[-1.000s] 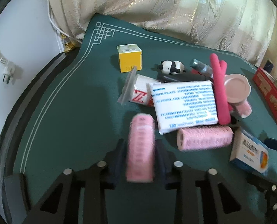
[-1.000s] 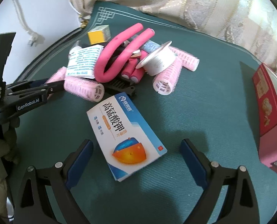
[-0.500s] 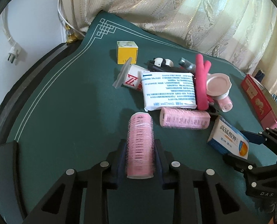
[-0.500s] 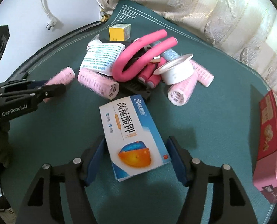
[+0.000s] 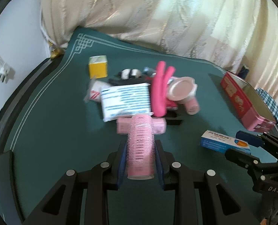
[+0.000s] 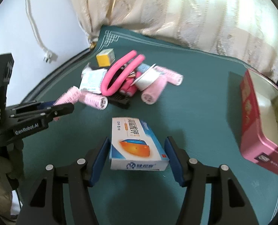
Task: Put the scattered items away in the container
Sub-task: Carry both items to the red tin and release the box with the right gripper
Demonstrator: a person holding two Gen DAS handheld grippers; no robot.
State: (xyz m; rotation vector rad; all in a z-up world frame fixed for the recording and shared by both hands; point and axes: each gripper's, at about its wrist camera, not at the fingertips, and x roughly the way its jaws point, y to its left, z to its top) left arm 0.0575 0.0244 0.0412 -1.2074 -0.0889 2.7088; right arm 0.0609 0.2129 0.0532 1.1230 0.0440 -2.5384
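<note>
Rollers (image 6: pixel 95 100): four pink; one tin (image 6: pixel 251 116)

Matt cloth mat (image 6: pixel 204 116); glossy cardboard box (image 6: pixel 137 148).

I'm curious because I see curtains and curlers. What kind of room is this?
Probably a room in someone's home. A green table mat sits by cream curtains, a white plug cord hangs on the wall, and pink hair rollers and a medicine box lie about, like everyday household clutter.
</note>
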